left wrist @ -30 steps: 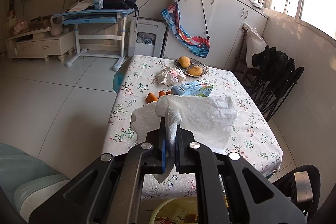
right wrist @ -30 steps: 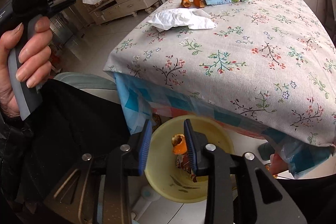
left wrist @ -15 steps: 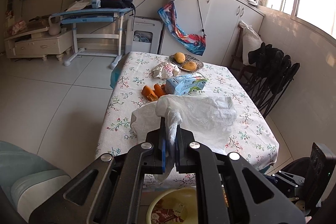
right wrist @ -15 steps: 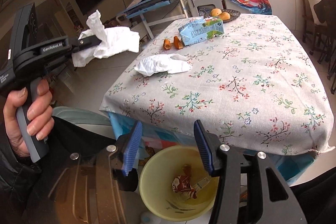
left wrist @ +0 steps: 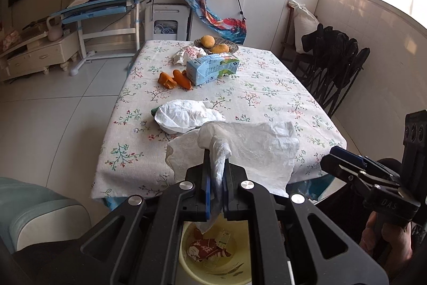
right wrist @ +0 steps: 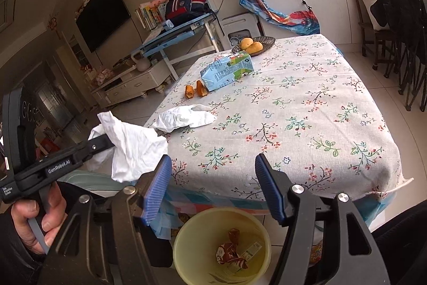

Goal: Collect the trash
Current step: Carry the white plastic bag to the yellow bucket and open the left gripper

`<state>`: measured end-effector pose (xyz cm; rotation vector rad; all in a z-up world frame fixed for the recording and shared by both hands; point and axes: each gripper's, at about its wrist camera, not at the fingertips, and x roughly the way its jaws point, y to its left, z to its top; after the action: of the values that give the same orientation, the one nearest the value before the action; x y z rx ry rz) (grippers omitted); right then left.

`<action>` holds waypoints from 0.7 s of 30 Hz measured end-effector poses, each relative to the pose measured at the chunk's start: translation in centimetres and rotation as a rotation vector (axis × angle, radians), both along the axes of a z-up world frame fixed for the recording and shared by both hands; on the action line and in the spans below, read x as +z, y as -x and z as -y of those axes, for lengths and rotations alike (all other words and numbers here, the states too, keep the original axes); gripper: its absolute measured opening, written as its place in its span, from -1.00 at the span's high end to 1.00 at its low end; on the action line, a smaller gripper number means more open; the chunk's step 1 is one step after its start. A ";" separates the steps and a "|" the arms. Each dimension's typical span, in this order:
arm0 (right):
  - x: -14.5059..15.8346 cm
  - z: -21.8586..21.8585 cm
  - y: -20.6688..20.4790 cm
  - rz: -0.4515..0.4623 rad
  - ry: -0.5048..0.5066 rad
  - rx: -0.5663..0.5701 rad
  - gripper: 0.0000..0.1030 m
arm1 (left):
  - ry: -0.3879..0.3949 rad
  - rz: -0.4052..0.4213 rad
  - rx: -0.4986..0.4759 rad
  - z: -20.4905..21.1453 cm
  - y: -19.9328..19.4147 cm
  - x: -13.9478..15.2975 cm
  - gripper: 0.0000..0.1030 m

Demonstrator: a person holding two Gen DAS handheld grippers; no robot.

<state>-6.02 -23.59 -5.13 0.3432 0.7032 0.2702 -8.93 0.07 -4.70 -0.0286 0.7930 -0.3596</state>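
Table [left wrist: 267,87], floral cloth: more of the near edge shows in both views than a second ago.

Yellow bin [right wrist: 186,237] on the floor at the near table edge, below both tools. Holds brown wrapper scraps and a small label. The orange peel piece seen between the right pads a second ago is gone from there.

Blue carton [left wrist: 210,68] lies on its side mid-table, two orange peels [left wrist: 173,79] just beside it, fruit plate [left wrist: 232,46] behind. All unmoved.

White tissue [left wrist: 250,148]: pinched in the left hand-held gripper [left wrist: 216,178], jaws clenched on a twisted corner, the rest draped forward. Unchanged grip since the earlier frames; its lower tail hangs above the bin. In the right wrist view it sits off the table's left corner, in the air.

Second crumpled tissue [left wrist: 184,116] lies on the table near the front left, untouched.

Right hand-held gripper [right wrist: 213,188]: released, nothing between the pads; jaws have just been opening, clearly wider than before.
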 end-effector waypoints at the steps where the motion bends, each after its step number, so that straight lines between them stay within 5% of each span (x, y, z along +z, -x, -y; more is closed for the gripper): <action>1: -0.1 0.1 0.0 0.001 -0.003 -0.002 -0.23 | -0.003 -0.021 -0.007 0.3 0.4 -0.5 0.87; 10: 0.2 0.4 0.4 0.005 -0.021 -0.004 -0.24 | -0.130 -0.172 -0.099 3.5 3.3 -5.5 0.86; 12: 0.2 0.3 0.4 0.006 -0.021 -0.004 -0.25 | -0.149 -0.198 -0.111 3.8 3.5 -6.0 0.74; 16: 0.3 0.5 0.5 0.009 -0.023 -0.010 -0.26 | -0.145 -0.210 -0.104 3.6 3.5 -6.1 0.12; 21: 0.3 0.8 0.5 0.007 -0.032 -0.020 -0.26 | -0.125 -0.198 -0.091 3.4 3.4 -5.6 0.05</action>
<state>-6.52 -24.42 -4.82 0.3797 0.6886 0.2637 -12.37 -3.31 -10.25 0.0909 1.0135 -0.3965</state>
